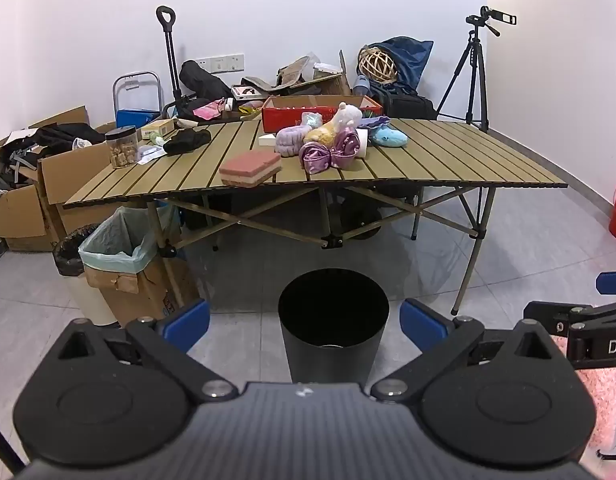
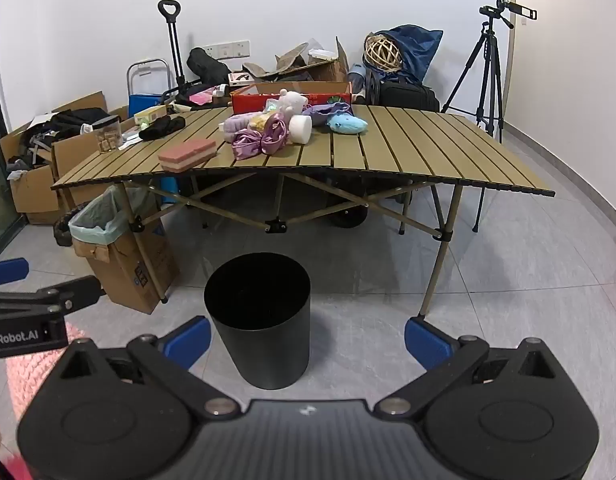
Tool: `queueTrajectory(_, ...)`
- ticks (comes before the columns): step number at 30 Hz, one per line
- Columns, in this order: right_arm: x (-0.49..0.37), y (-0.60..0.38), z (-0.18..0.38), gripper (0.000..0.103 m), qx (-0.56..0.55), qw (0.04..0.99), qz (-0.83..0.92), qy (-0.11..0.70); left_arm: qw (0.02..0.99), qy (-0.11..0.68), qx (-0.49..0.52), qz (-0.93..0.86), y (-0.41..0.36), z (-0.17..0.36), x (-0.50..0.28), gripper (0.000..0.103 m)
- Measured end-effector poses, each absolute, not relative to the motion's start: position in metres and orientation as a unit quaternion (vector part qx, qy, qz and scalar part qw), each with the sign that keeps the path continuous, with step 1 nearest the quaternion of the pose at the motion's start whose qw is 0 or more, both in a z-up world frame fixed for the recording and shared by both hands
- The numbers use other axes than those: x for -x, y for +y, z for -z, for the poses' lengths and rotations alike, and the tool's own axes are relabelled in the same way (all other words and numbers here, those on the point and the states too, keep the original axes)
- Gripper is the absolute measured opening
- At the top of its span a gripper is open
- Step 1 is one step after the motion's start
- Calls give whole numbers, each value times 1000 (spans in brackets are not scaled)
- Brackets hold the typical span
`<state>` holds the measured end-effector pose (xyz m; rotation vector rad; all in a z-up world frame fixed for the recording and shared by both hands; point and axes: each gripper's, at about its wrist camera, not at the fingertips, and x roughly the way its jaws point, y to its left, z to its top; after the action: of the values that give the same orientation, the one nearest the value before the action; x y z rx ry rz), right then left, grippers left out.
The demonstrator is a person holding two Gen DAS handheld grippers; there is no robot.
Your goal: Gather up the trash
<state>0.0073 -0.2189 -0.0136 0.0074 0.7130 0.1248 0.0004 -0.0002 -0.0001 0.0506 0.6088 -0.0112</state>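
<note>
Your left gripper (image 1: 304,322) and right gripper (image 2: 307,338) both gape wide, grasping nothing. The black bin (image 1: 334,320) stands frame centre, possibly empty. Beyond, soft items (image 1: 332,140) clutter the slatted table (image 1: 468,160) mid-frame.

Bin (image 1: 334,344): matt black, smooth.
Table (image 1: 448,156): slatted top, wood-look, matt; metal legs.
Bow (image 1: 332,150) on table: glossy purple satin.
Box (image 1: 136,284) left of bin: rough cardboard, thin plastic liner.
Floor (image 1: 508,256): smooth grey tile.
</note>
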Motion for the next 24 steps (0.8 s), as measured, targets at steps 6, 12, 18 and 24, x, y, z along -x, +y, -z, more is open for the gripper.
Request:
queueTrajectory(6,-7,-219,13,103,-3,936,-61,347,954,298,-23,3,0,1,-2,103)
queueTrajectory(12,-7,-219,16,103,-2,937,-60,345,956,291,-26,6,-1,-3,-4,103)
queueTrajectory(18,-5,-220,10,103,-1,938,-60,342,957,288,-25,7,1,-3,0,103)
queueTrajectory(24,-6,-222,5,103,0,939,-59,340,958,287,-25,7,0,-4,1,103)
